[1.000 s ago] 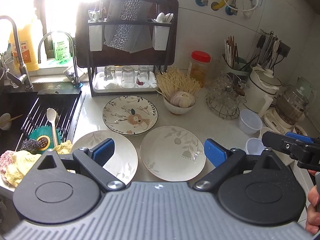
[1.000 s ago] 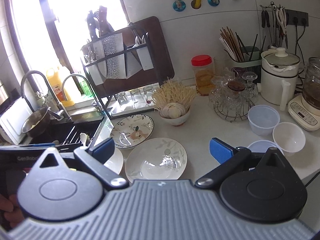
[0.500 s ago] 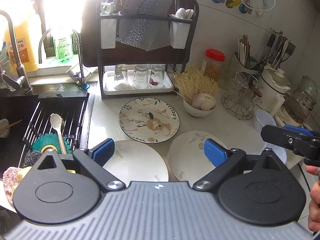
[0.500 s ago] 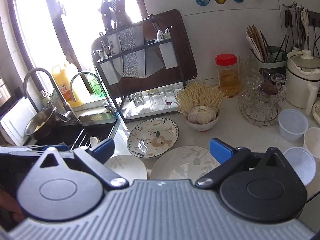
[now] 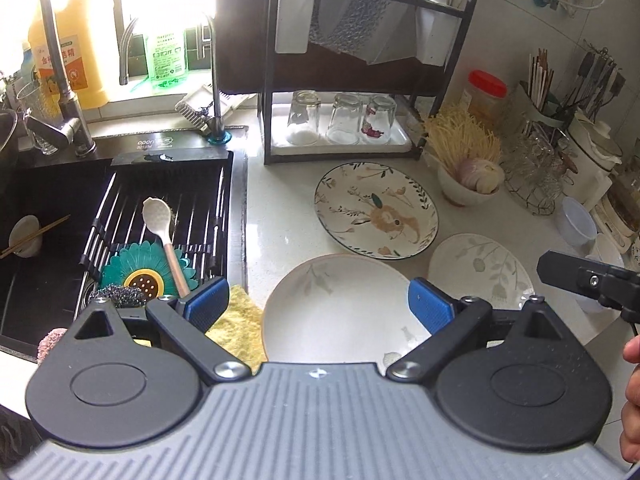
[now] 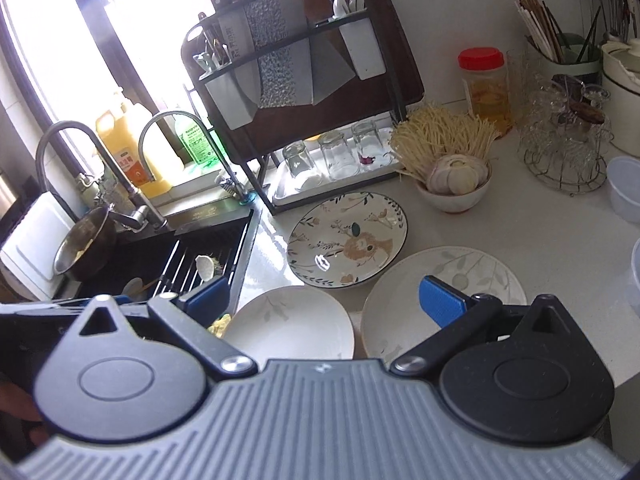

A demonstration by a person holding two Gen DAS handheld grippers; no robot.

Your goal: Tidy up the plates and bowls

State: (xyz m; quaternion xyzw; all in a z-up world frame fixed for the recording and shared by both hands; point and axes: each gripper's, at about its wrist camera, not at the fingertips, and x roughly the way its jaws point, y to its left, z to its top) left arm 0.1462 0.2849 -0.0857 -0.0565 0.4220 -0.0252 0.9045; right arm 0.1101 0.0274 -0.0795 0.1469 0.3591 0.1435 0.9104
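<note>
Three plates lie on the white counter. A plain white plate with a faint leaf print [image 5: 340, 308] [image 6: 292, 320] is nearest the sink. A second leaf-print plate [image 5: 480, 268] [image 6: 444, 292] lies to its right. A rabbit-pattern plate [image 5: 376, 210] [image 6: 346, 240] lies behind them. My left gripper [image 5: 320, 306] is open and empty, hovering over the near white plate. My right gripper [image 6: 326, 298] is open and empty, above the gap between the two white plates. A white bowl [image 5: 466, 192] [image 6: 454, 194] holds garlic and noodles.
A black dish rack [image 5: 360, 60] with upturned glasses stands at the back. The sink [image 5: 116, 216] with a drying grid, spoon and sponges is at left. Clear plastic bowls [image 5: 578, 220] [image 6: 624, 188], a glass holder, a red-lidded jar [image 6: 484, 84] and appliances crowd the right.
Both grippers have moved forward and left toward the plates. The near white plate now sits between my left gripper's fingers. Both stay open.
</note>
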